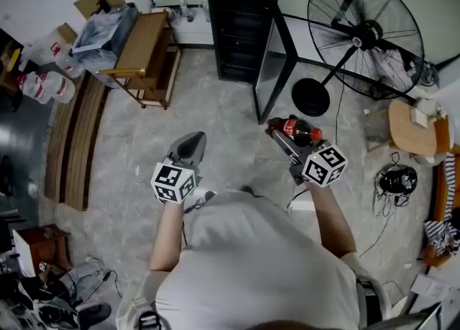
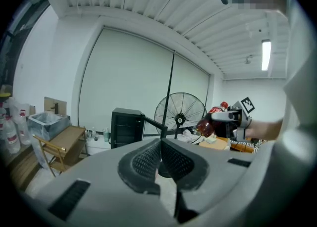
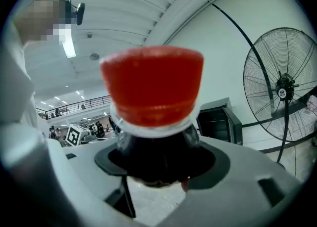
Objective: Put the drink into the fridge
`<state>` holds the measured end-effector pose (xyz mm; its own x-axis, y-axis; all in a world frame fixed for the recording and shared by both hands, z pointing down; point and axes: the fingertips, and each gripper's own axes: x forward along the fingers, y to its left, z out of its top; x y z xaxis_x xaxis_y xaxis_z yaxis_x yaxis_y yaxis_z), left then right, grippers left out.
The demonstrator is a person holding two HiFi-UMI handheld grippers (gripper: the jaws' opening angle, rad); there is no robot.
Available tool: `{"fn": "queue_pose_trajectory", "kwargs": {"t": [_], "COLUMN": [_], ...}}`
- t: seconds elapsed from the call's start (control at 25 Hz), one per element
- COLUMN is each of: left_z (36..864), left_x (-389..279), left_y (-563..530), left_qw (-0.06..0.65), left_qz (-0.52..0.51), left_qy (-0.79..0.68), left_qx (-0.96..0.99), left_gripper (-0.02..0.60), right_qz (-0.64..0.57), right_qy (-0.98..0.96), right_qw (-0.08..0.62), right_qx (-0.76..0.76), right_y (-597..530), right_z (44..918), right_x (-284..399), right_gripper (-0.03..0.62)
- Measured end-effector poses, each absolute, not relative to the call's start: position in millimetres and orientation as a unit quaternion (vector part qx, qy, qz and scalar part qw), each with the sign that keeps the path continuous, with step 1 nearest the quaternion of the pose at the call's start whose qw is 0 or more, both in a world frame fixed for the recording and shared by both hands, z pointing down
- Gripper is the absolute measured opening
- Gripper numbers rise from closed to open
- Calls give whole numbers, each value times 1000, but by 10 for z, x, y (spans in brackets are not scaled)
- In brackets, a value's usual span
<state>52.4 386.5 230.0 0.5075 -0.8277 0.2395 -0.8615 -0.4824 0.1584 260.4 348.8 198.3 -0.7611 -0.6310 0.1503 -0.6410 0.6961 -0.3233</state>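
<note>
The drink, a dark cola bottle (image 1: 299, 131) with a red cap (image 3: 151, 85), lies gripped in my right gripper (image 1: 287, 140), whose jaws press on its neck and body. In the right gripper view the cap fills the middle, pointing away from the gripper (image 3: 161, 167). The black fridge (image 1: 241, 25) stands ahead at the far wall with its door (image 1: 273, 70) swung open toward me. My left gripper (image 1: 188, 147) is held level on the left, shut, with nothing between its pads (image 2: 148, 160). The left gripper view shows the bottle (image 2: 209, 123) at right and the fridge (image 2: 126, 127).
A large floor fan (image 1: 365, 34) stands right of the fridge, its round base (image 1: 310, 96) near the open door. A wooden folding chair (image 1: 147, 55) with a bin sits left. A small round table (image 1: 411, 129) and cables lie right. Grey floor stretches between me and the fridge.
</note>
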Motion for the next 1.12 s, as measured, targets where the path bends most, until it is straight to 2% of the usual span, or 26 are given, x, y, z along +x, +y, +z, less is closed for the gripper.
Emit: {"fn": "queue_pose_trajectory", "kwargs": {"t": [0.44,0.84,1.12], "left_z": [2378,2416,2485], "left_x": [820,645,289], "left_y": [3881,3564,3076], "left_qw": [137,139,141], "left_qz": [68,65,64], "left_qy": [-517,-516,-496], "left_qx": [842,843,854], "left_gripper": [9,9,9], "right_qz": [182,186,188], "right_qy": [-927,-926,-918], "right_qw": [22,26,25], "right_qx": [326,327,347], "right_y": [3360,3066,2688], "right_z": [2051,2140,2196], "right_x": [2888,2704,2369], "right_gripper": [305,304,304]}}
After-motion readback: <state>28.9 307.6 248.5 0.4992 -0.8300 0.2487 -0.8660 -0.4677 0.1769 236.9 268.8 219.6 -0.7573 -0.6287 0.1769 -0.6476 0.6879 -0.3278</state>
